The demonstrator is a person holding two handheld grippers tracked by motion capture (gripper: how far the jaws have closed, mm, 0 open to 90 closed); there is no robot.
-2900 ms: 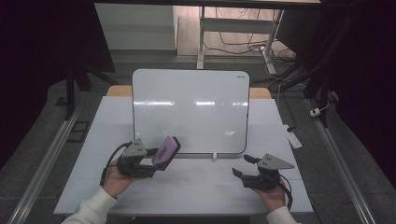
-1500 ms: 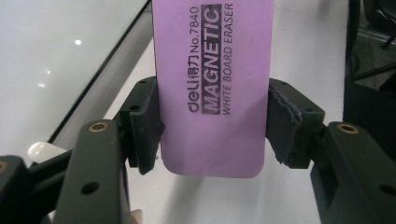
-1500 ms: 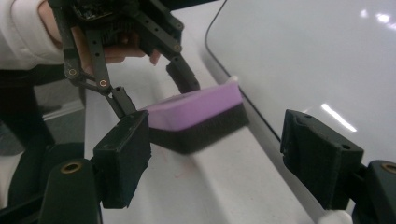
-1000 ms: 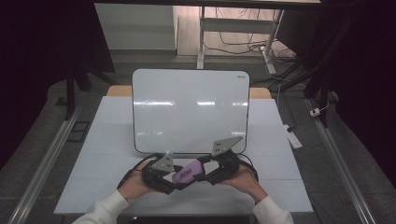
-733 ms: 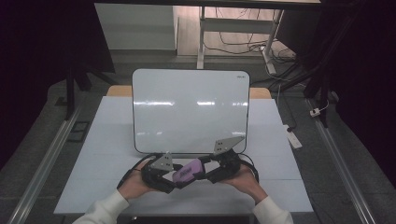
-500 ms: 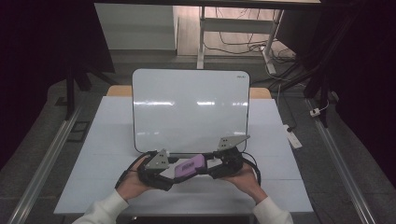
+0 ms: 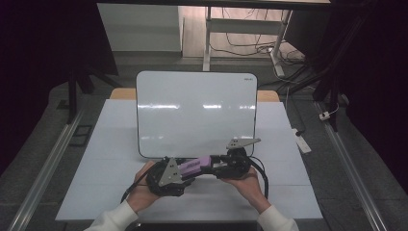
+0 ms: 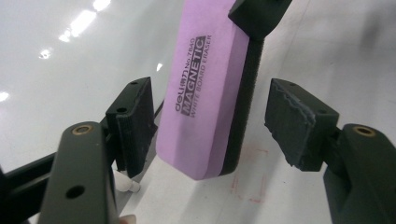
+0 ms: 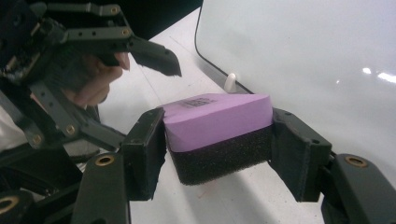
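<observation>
Whiteboard eraser (image 7: 195, 166) | purple foam top, black felt base, printed label | lying level, lifted just before the whiteboard's (image 7: 192, 110) lower edge

black hand-held gripper (image 7: 192, 174) pair, grey triangular plates, trailing cables, white sleeves (image 7: 113, 220)

Dim room, lit worktop (image 7: 120, 144) — overhead glare streaks the whiteboard (image 7: 195, 113); near fingers (image 8: 135, 123) soft, slightly blurred.
</observation>
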